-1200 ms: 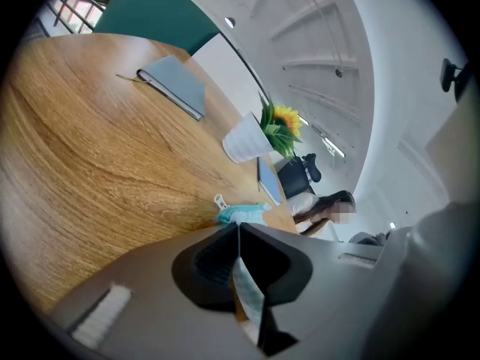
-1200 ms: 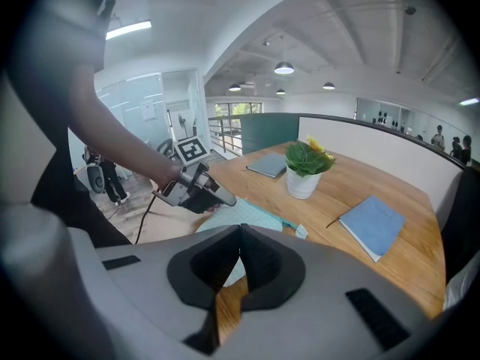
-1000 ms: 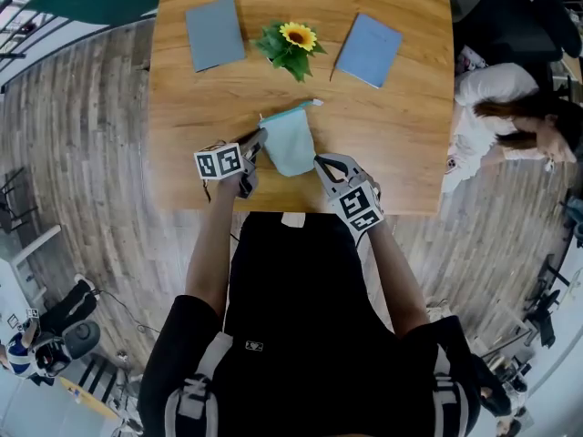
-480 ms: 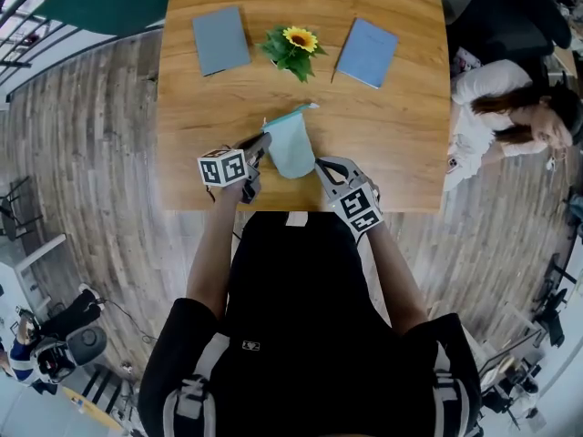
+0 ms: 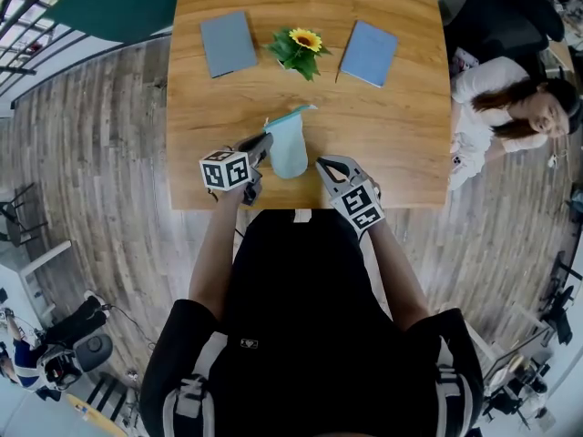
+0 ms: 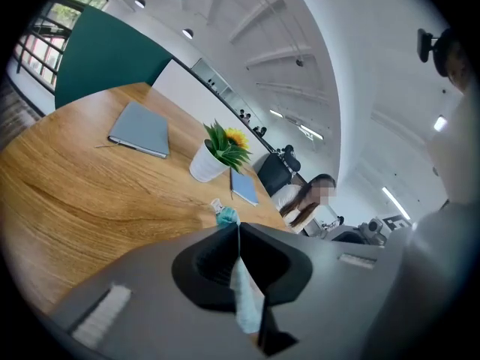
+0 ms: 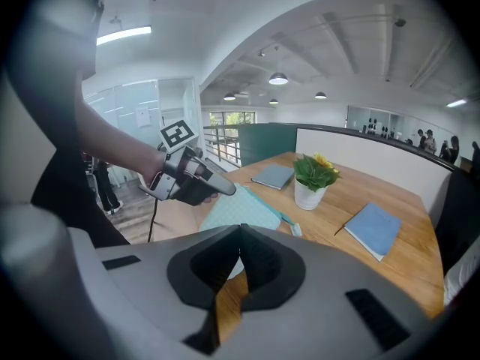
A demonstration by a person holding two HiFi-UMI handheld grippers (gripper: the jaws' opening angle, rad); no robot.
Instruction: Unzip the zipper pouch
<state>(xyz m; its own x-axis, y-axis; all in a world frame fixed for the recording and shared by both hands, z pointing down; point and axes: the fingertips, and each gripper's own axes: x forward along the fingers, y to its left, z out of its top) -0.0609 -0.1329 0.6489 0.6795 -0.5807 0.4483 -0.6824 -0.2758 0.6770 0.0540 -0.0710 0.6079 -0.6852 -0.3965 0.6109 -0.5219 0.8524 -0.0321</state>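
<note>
Since the earlier frame the left gripper point(image 5: 265, 140) has come up and rolled a little, taking the left edge of the pouch point(image 5: 288, 148) with it, so the pouch now reads narrower from the head view, tilted with that edge raised. Left jaws: pressed together on pale pouch cloth, which runs down the slot between them in the left gripper view; the pinch sits on the pouch's left side, just below the zipper point(image 5: 290, 113). Right gripper point(image 5: 319, 161): jaws pressed together too, tips at the pouch's near right corner; pale cloth shows in the slot behind the tips in its own view, so it appears to nip that corner. Pouch is at the near middle of the table point(image 5: 392, 135), between the two grippers, teal zipper band at its far end, white pull point(image 5: 313, 106) at the band's right. Zipper looks closed along its length. Far on the table: a potted sunflower point(image 5: 299, 47) in the middle, a grey notebook point(image 5: 228, 44) to its left, a blue notebook point(image 5: 369, 53) to its right. A seated person point(image 5: 492, 116) is off the right edge of the table.
</note>
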